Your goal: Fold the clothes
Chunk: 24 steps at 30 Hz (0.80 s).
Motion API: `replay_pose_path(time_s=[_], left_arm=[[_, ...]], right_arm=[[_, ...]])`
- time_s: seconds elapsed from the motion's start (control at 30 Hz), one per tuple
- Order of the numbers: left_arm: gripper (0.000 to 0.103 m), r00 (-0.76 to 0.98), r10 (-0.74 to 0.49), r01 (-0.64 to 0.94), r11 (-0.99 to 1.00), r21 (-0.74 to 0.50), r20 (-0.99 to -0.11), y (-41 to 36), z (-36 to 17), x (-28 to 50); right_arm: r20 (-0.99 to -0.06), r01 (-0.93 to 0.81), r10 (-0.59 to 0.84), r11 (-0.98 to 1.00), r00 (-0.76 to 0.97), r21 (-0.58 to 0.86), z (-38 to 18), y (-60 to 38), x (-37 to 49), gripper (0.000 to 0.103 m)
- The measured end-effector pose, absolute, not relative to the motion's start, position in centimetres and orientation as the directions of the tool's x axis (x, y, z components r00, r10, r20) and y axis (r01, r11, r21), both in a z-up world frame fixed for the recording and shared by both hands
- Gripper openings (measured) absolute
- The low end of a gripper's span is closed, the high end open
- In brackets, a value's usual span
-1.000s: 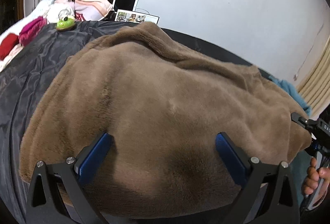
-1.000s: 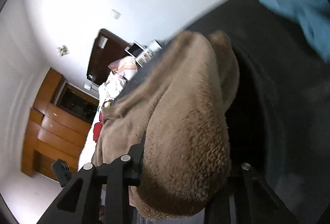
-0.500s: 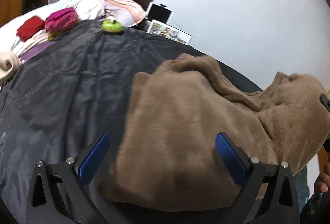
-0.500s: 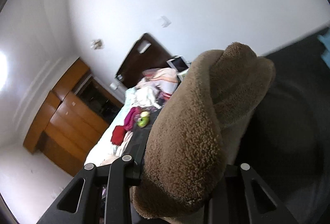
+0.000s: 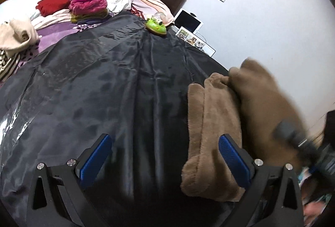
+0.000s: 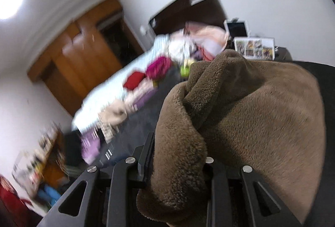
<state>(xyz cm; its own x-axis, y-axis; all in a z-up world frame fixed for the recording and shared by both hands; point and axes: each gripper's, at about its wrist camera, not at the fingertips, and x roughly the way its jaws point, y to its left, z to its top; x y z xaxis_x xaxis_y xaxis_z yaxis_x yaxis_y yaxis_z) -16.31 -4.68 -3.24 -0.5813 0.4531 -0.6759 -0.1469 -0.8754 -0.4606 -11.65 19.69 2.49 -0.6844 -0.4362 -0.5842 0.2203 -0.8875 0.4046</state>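
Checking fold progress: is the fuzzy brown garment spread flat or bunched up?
Bunched up. The fuzzy brown garment lies in thick doubled layers, one end pinched in the right gripper.

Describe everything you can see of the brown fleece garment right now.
The brown fleece garment is plush, thick and uniformly tan-brown. Part of it lies in long folds on the black sheet, beside the open left gripper, which does not hold it. Another part is bunched and lifted, clamped in the right gripper, whose jaws are closing further on it. No collar or sleeves can be told apart.
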Motion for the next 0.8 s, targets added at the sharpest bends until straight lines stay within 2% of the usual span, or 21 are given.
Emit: replay_pose_path(time_s=[0.1, 0.17, 0.23, 0.3, 0.4, 0.6, 0.7, 0.8], left_arm=[[0.102, -0.584, 0.449, -0.139, -0.876, -0.462, -0.676, -5.1, -3.3, -16.4], [0.102, -0.586, 0.448, -0.137, -0.876, -0.463, -0.675, -5.2, -3.3, -16.4], [0.102, -0.588, 0.446, -0.131, -0.876, -0.465, -0.675, -5.2, -3.3, -16.4], [0.102, -0.59, 0.441, -0.124, -0.877, -0.464, -0.676, -5.3, -3.2, -16.4], [0.102, -0.596, 0.432, -0.117, -0.881, -0.459, -0.677, -5.6, -3.0, -16.2], [0.102, -0.627, 0.434, -0.146, -0.881, -0.45, -0.647, -4.7, -0.5, -15.4], [0.102, -0.647, 0.453, -0.201, -0.877, -0.437, -0.613, -3.2, 1.8, -14.5], [0.102, -0.652, 0.482, -0.278, -0.87, -0.406, -0.586, -0.5, 4.0, -13.4]], right_arm=[[-0.643, 0.243, -0.402, -0.914, -0.652, 0.325, 0.2, 17.8, -12.1, 0.03], [-0.648, 0.272, -0.412, -0.911, -0.641, 0.311, -0.2, 17.4, -12.0, 0.035], [-0.629, 0.333, -0.47, -0.883, -0.619, 0.332, -0.5, 17.4, -10.9, 0.068], [-0.622, 0.396, -0.515, -0.856, -0.59, 0.334, -0.7, 17.4, -11.3, 0.081], [-0.609, 0.461, -0.55, -0.829, -0.571, 0.317, -0.7, 16.9, -9.7, 0.081], [-0.513, 0.505, -0.669, -0.743, -0.537, 0.441, 0.7, 20.2, -5.6, 0.081], [-0.467, 0.493, -0.656, -0.754, -0.593, 0.434, 2.2, 22.5, -3.7, 0.081], [-0.469, 0.42, -0.562, -0.825, -0.682, 0.379, 2.8, 24.6, -2.8, 0.081]])
